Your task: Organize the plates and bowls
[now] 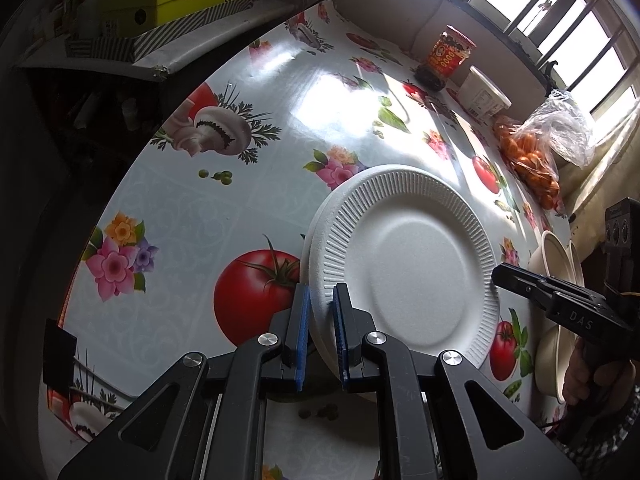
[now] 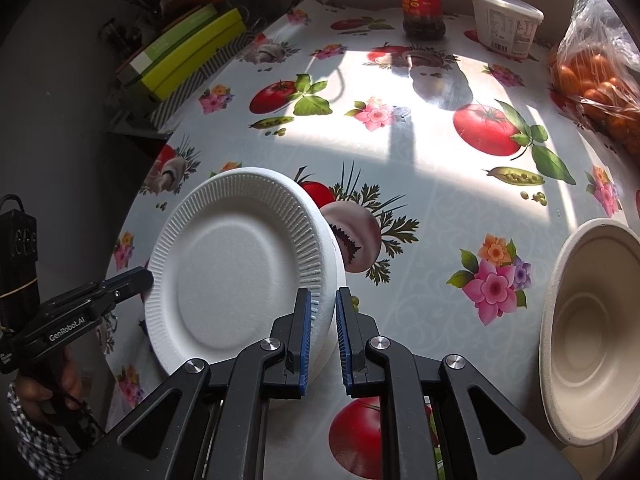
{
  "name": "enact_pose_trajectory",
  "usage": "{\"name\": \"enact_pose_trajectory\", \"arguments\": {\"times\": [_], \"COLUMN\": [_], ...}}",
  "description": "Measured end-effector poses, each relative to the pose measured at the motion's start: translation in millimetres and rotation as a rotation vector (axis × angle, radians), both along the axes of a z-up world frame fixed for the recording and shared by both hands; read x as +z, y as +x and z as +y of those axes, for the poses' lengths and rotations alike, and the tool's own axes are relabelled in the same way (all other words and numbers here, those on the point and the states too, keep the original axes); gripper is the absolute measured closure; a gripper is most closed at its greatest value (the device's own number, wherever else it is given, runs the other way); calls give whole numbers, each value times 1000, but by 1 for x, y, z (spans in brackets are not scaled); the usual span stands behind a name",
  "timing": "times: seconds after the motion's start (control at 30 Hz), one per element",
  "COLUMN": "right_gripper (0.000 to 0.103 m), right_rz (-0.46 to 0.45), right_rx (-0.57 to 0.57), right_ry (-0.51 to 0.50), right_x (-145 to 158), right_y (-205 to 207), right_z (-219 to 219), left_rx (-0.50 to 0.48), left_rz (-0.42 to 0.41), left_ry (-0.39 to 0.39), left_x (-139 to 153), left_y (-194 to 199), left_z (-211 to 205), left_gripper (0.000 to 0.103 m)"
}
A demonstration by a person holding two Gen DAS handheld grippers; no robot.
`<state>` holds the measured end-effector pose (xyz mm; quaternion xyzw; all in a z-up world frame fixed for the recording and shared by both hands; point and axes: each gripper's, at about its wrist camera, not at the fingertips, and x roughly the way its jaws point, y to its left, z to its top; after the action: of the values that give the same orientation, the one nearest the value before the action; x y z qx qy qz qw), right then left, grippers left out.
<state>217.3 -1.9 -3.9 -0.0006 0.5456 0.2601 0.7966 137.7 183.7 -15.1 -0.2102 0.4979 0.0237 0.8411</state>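
Both tools are held pointing steeply down over the bench (image 2: pixel 420 208), which is covered by a cloth printed with tomatoes and flowers. The left tool (image 1: pixel 320 300) is clamped narrow on the left rim of a white foam plate (image 1: pixel 416 264), with the rim between its blue pads. The right tool (image 2: pixel 323 304) is closed likewise on the opposite rim of the same plate (image 2: pixel 228 268). The plate is thus held at both sides, tilted, just above the bench. In the left wrist view, the right tool is seen reaching the plate's far edge, gripped by a hand (image 1: pixel 588 376). A stack of beige bowls (image 2: pixel 592 328) is noted to the right of the plate, apart from it. A jar (image 2: pixel 420 0), a white tub (image 2: pixel 504 20) and a bag of oranges (image 2: pixel 600 84) are set at the far edge.
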Motion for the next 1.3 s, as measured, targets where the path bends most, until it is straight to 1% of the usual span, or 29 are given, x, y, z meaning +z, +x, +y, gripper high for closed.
{"name": "enact_pose_trajectory", "arguments": {"times": [0.2, 0.4, 0.5, 0.53, 0.6, 0.63, 0.7, 0.8, 1.1, 1.17, 1.3], "right_gripper": [90, 90, 88, 86, 83, 81, 79, 77, 74, 71, 67], "right_rz": [2, -13, -20, -23, -28, -29, -35, -38, -85, -90, -107], "right_rx": [-3, 0, -1, 0, -4, -5, -9, -19, -22, -26, -35], "right_ry": [11, 7, 8, 4, 2, 4, 3, 1, -16, -12, -8], "right_x": [0, 2, 4, 4, 5, 5, 5, 4, 10, 11, 12], "right_y": [0, -1, -1, 0, -1, -1, -1, -1, -7, -7, -8], "right_z": [-2, -1, -1, -1, -1, -1, -1, -2, -5, -7, -10], "left_rx": [0, -1, -2, -2, -6, -8, -10, -5, -4, 3, 7], "left_rz": [-1, 7, 9, 10, 2, -2, -8, -20, -37, -41, -45], "left_ry": [5, 27, 33, 45, 93, 102, 98, 147, 162, 182, 177], "left_x": [1, 1, 1, 1, 4, 5, 6, 10, 13, 14, 15], "left_y": [0, 2, 2, 2, 1, 1, 1, 1, 2, 2, 4], "left_z": [0, -1, -2, -2, -5, -5, -5, -6, -7, -7, -6], "left_gripper": [91, 91, 91, 91, 91, 91, 91, 91, 86, 82, 81]}}
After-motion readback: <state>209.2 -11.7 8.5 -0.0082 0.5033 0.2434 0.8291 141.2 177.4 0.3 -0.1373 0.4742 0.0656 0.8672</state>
